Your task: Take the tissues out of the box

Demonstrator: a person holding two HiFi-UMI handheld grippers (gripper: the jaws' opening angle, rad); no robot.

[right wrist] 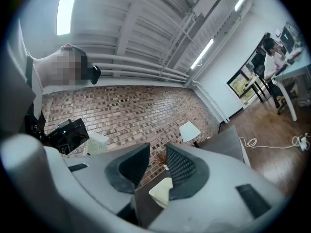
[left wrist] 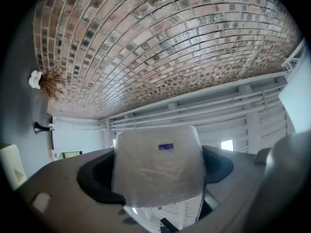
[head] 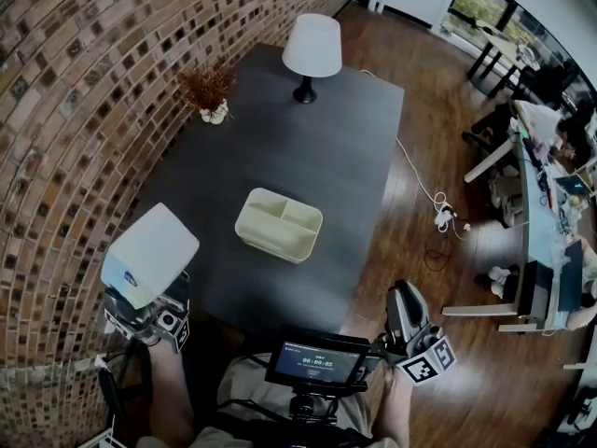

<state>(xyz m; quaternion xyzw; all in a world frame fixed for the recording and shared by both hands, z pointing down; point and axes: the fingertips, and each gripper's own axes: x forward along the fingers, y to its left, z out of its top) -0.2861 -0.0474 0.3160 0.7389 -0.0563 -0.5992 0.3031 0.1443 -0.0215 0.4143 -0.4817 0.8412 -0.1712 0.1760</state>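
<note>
Head view: tissues (head: pixel 149 253), tray (head: pixel 278 224), lamp (head: pixel 312 47), plant (head: pixel 207 89)

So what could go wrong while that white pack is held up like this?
The soft tissue pack sits in the left hand-held gripper by one end only; it might sag or slip out and drop. Swinging it over the table could knock the lamp or the dried plant.

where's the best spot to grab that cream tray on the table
Probably its near rim, from above. The tray lies flat and open on the table, so its thin upright wall fits between the fingers; the whole body looks too wide. The right gripper is free; the left gripper holds a pack.
</note>
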